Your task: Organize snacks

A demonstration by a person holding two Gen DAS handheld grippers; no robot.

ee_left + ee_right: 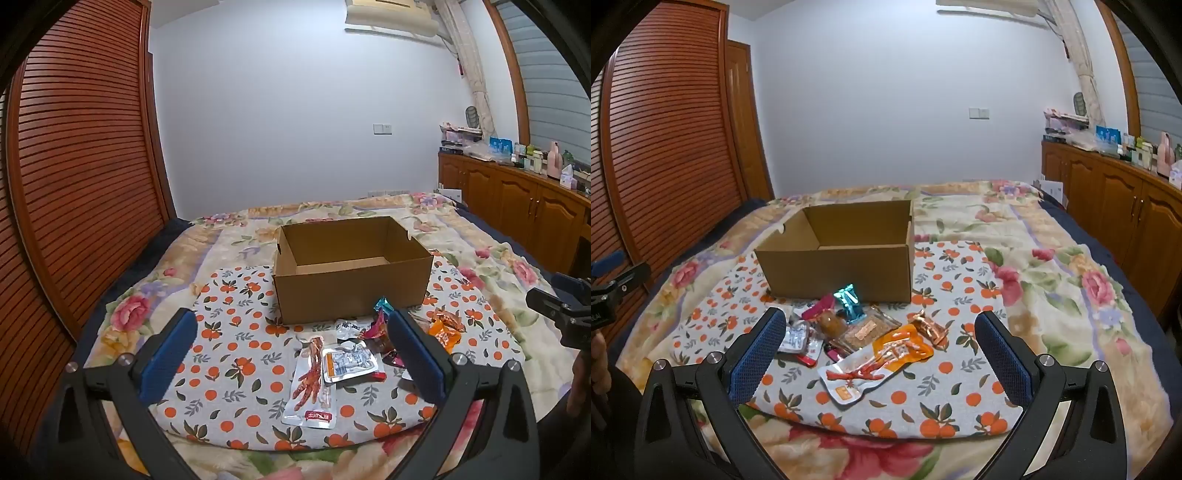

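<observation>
On a bed (498,266) covered by a floral blanket, a smaller cloth printed with oranges (229,354) lies spread, and an open, empty cardboard box (351,291) stands at its far side. A loose heap of snack packets (849,332) lies on the cloth just in front of the box's near wall, none of them inside it yet.

The left gripper (291,354) hovers above the cloth with its blue pads spread wide and nothing between them. Straight ahead of it lies a clear packet showing a red chicken foot (312,384), its long axis running roughly away from the gripper toward the box. A white and orange pouch (349,362) overlaps that packet's far right side. The rest of the heap sits further to the right, partly behind the right pad.

The right gripper (881,354) is likewise released and empty. An orange and clear packet (875,363) lies just ahead of it, angled from near left up to far right. A teal packet (849,302) leans close against the box.

Each gripper has a packet nearly centred before it. The left looks the better lined up, though its pads would close across the packet's narrow width.
</observation>
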